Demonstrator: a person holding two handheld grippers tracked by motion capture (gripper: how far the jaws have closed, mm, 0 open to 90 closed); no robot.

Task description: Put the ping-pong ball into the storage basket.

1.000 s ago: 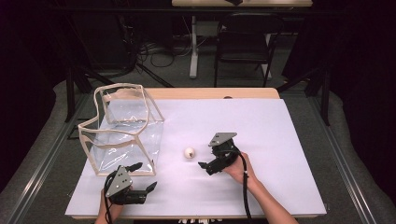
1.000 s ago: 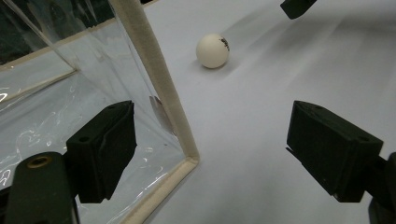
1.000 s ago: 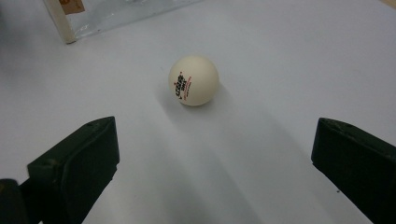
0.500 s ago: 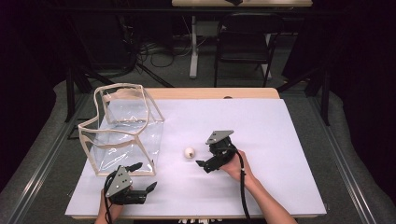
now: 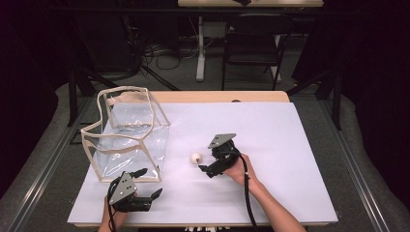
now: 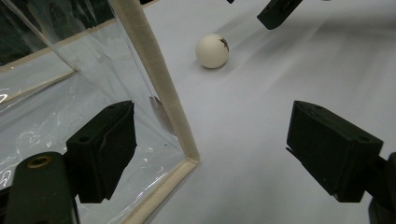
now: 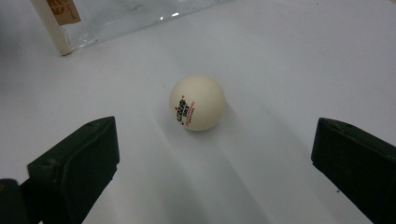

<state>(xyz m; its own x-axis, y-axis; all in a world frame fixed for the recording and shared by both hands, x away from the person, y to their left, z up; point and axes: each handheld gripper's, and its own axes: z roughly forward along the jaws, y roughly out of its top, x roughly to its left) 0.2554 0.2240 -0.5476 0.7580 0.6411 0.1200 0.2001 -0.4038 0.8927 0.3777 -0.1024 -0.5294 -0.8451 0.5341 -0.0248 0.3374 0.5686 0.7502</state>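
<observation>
The ball (image 7: 197,102) lies on the desk (image 5: 290,145) just ahead of the right gripper (image 5: 207,167), centred between its spread fingers (image 7: 74,163); the left gripper (image 5: 150,186), also spread, sits well farther from the ball.

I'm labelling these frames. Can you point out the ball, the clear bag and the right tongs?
ball (image 7: 197,102), right gripper view, its middle
clear bag (image 5: 126,140), high view, its front wall
right tongs (image 5: 203,167), high view, midway between the tips

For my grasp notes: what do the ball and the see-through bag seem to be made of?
Ball: probably thin matte plastic, cream-white, with small printed markings like a table-tennis ball. Bag: seemingly soft clear vinyl, glossy and wrinkled, with beige, fabric-like edging.
</observation>
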